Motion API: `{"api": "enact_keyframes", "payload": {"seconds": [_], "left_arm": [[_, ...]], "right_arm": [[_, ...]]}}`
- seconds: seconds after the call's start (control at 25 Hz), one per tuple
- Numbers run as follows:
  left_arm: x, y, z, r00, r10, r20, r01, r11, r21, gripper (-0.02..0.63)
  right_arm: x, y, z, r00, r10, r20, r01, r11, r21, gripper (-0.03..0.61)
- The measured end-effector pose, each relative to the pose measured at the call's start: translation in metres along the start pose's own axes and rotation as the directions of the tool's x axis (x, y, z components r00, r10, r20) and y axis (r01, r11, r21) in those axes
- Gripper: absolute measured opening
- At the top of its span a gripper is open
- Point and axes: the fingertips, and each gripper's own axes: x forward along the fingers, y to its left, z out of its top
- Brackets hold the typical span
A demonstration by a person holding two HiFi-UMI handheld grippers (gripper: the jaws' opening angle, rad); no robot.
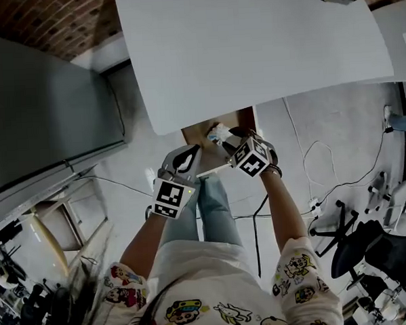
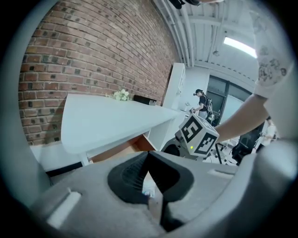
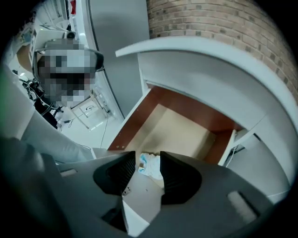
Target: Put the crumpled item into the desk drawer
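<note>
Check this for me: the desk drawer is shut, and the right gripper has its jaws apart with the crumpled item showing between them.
Wrong about the drawer: the desk drawer is pulled open, its bare bottom visible in the right gripper view. The rest holds: the right gripper has its jaws apart with the crumpled item showing between them.

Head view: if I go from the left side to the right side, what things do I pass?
grey cabinet → left tongs → right tongs → black chair
</note>
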Motion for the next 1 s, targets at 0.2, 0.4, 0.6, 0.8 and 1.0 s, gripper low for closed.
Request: {"api": "enact_keyframes", "payload": {"seconds": [0.2, 0.4, 0.6, 0.8, 1.0], "left_arm": [[-0.012, -0.012, 0.043, 0.999, -0.023, 0.042, 0.022, 0.999, 0.026, -0.002], [-0.026, -0.029, 0.098, 0.993, -0.051, 0.106, 0.045, 0.997, 0.057, -0.002], [-0.048, -0.053, 0.154, 0.980, -0.090, 0.180, 0.074, 0.993, 0.093, -0.002], [-0.067, -0.072, 0.208, 0.956, -0.130, 0.263, 0.096, 0.986, 0.137, 0.000], [-0.088, -0.092, 0.252, 0.926, -0.174, 0.334, 0.124, 0.978, 0.166, -0.001]], "right_arm": [[-0.060, -0.010, 0.026, 0.992, -0.082, 0.093, 0.078, 0.996, 0.045, 0.170], [-0.132, -0.021, 0.050, 0.965, -0.187, 0.186, 0.174, 0.981, 0.084, 0.166], [-0.216, -0.027, 0.077, 0.901, -0.298, 0.316, 0.263, 0.953, 0.149, 0.153], [-0.297, -0.032, 0.101, 0.780, -0.411, 0.472, 0.315, 0.909, 0.272, 0.128], [-0.374, -0.028, 0.115, 0.628, -0.496, 0.600, 0.321, 0.867, 0.382, 0.097]]}}
